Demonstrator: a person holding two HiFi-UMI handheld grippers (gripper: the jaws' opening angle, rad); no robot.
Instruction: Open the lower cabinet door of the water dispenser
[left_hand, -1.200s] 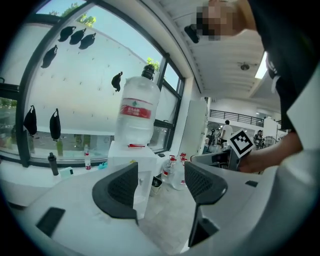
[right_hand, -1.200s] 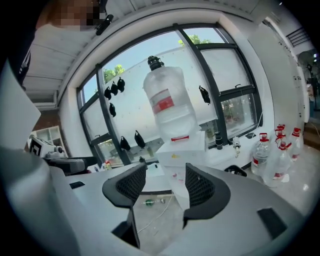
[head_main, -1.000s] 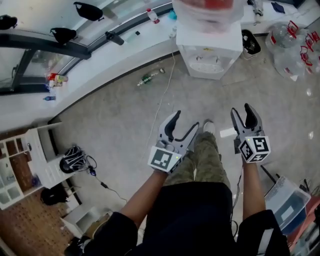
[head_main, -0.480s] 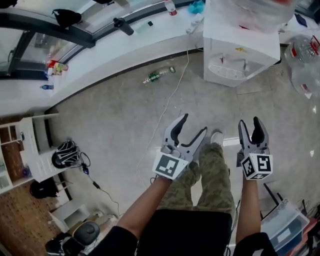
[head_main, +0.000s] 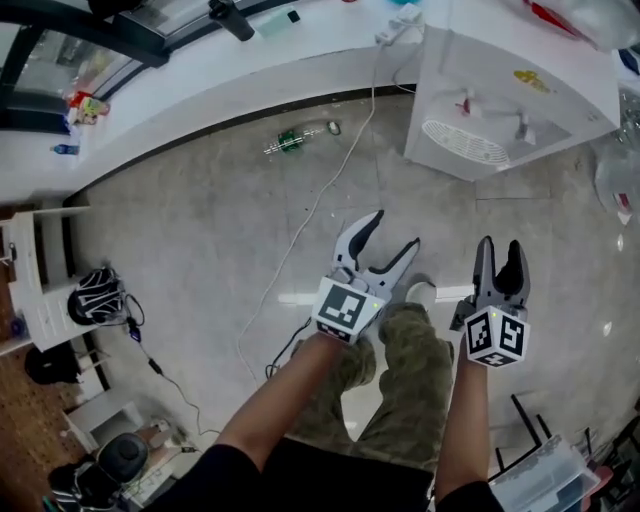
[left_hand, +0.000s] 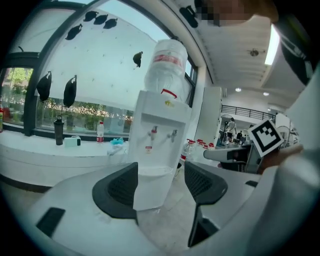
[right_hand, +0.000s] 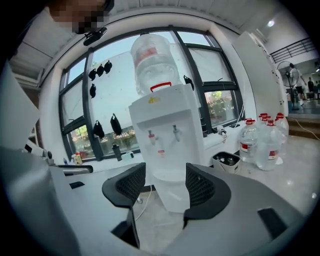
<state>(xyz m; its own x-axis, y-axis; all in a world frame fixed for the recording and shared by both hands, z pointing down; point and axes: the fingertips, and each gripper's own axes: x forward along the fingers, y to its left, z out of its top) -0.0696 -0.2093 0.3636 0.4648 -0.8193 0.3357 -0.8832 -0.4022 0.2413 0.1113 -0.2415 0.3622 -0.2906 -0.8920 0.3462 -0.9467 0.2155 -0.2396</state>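
Note:
The white water dispenser (head_main: 510, 90) stands at the head view's top right, some way beyond both grippers. In the left gripper view the dispenser (left_hand: 160, 135) carries a big bottle, and its lower cabinet front (left_hand: 150, 192) shows between the jaws. My left gripper (head_main: 393, 230) is open and holds nothing; the same gripper (left_hand: 160, 187) points at the cabinet from a distance. My right gripper (head_main: 500, 245) is open too, empty, beside the left one. In its own view the right gripper (right_hand: 165, 187) frames the dispenser (right_hand: 167, 135). The cabinet door looks closed.
A white cable (head_main: 310, 215) runs across the floor from the window ledge (head_main: 200, 80). A green bottle (head_main: 290, 140) lies by the ledge. Several water jugs (right_hand: 262, 142) and a black bin (right_hand: 227, 161) stand right of the dispenser. A white shelf unit (head_main: 40, 290) stands at far left.
Both grippers have sunk and edged toward the dispenser, still open. The dispenser now looks larger and sits further right in the head view.

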